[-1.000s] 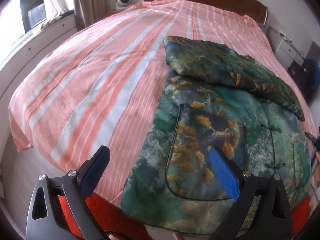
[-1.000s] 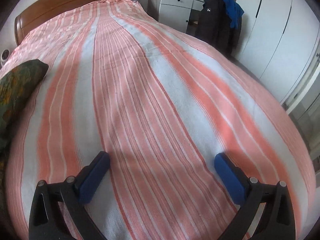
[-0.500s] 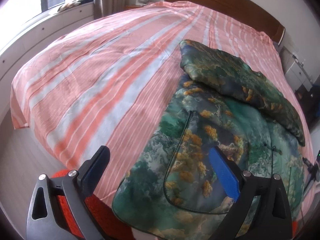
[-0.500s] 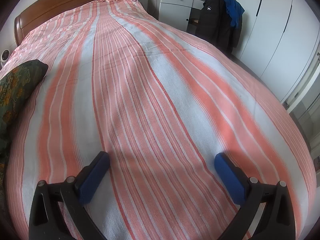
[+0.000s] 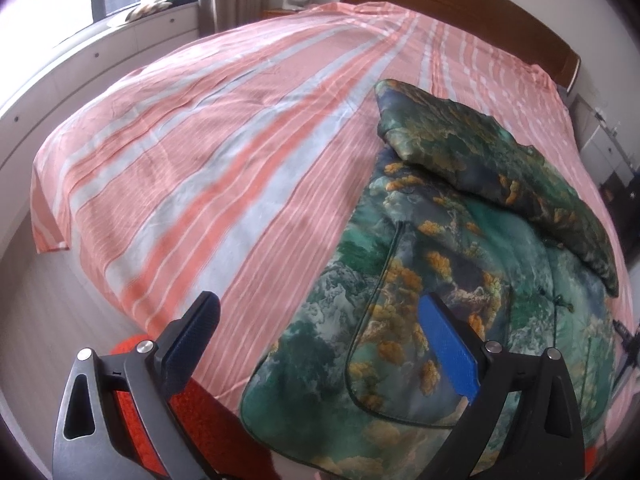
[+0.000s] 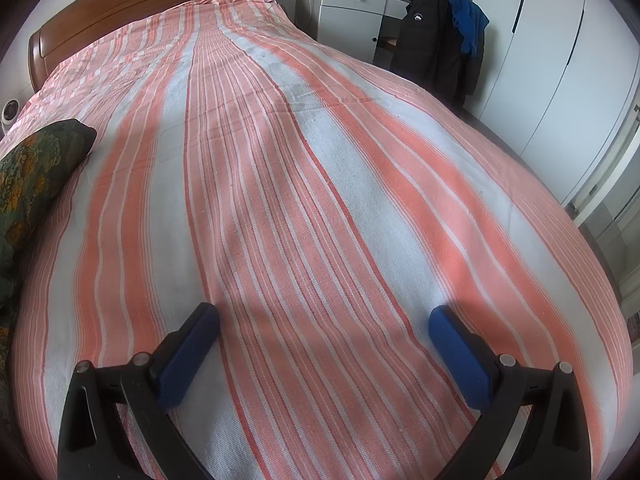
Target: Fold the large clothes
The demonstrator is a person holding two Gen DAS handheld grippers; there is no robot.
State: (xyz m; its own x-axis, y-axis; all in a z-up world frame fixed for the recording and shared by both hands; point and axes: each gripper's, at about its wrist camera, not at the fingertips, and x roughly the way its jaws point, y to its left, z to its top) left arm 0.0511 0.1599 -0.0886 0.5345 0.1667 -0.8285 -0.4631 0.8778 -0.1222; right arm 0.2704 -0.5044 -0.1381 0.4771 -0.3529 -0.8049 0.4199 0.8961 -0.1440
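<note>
- Hovering above the foot of the bed, the left gripper [image 5: 316,336] has its jaws spread wide and nothing between them, probably so it can take a thick hem.
- Just ahead of its right finger [image 5: 448,350], from about 3 o'clock round to 1 o'clock in the left wrist view, lies the padded jacket [image 5: 420,280], green with yellow patches, front side up, its knot buttons near the 3 o'clock edge.
- One sleeve [image 5: 492,164] is already laid slantwise over the chest at 1 o'clock, which I judge to be the first fold; the near hem reaches the mattress edge at 5 o'clock, handy for a grasp.
- The right gripper [image 6: 324,340] also stands wide apart and empty, low over bare striped bedspread [image 6: 320,180], seemingly waiting clear of the garment.
- In that view only an end of the jacket [image 6: 36,168] shows at 9 o'clock, well apart from the fingers.
- Farther out, a dark coat [image 6: 436,40] hangs at 1 o'clock beside white drawers [image 6: 352,20].
</note>
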